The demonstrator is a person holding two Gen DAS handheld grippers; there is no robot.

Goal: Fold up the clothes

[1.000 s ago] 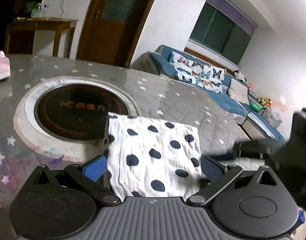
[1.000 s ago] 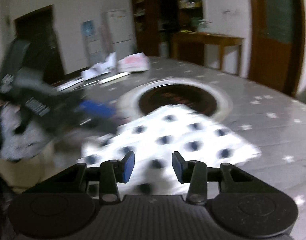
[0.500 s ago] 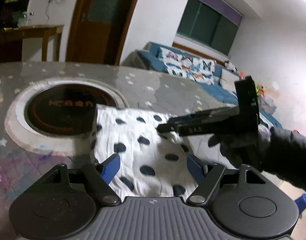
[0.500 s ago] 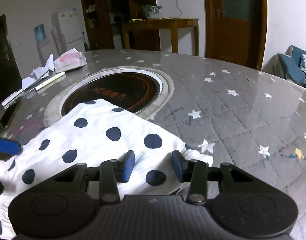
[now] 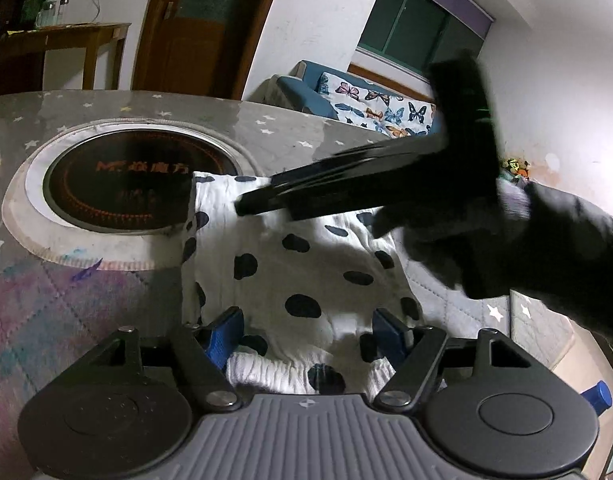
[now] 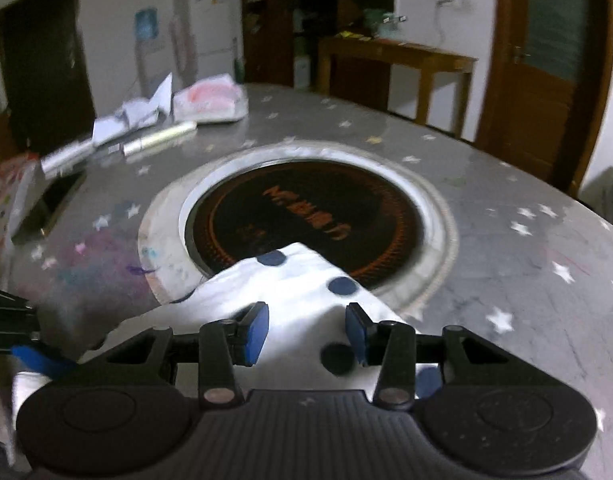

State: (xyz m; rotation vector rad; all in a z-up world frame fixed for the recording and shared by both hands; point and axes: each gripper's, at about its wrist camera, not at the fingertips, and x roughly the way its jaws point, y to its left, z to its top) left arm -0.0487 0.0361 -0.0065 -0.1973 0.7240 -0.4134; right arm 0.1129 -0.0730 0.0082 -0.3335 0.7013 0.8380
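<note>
A white cloth with dark polka dots point(image 5: 306, 264) lies folded on the grey star-patterned table point(image 5: 278, 128), its far corner over the rim of the round inset cooktop point(image 5: 122, 188). My left gripper point(image 5: 308, 334) stands open at the cloth's near edge, with the fabric between its blue pads. My right gripper point(image 6: 306, 330) is also open and hovers over the cloth point(image 6: 306, 280), pointing at the cooktop point(image 6: 306, 208). In the left wrist view the right gripper point(image 5: 266, 196) is a blurred black shape held by a dark-gloved hand point(image 5: 506, 240) above the cloth's far part.
Papers and a pink pack point(image 6: 210, 100) and silver tubes point(image 6: 158, 140) lie at the table's far left. A wooden side table point(image 6: 398, 56) and a door stand behind. A blue sofa with a butterfly cushion point(image 5: 378, 108) is beyond the table's right edge.
The right gripper has swept in from the right, over the cloth and toward the cooktop. The left gripper's jaws have narrowed around the cloth's near edge; the left hand has stayed in place.
</note>
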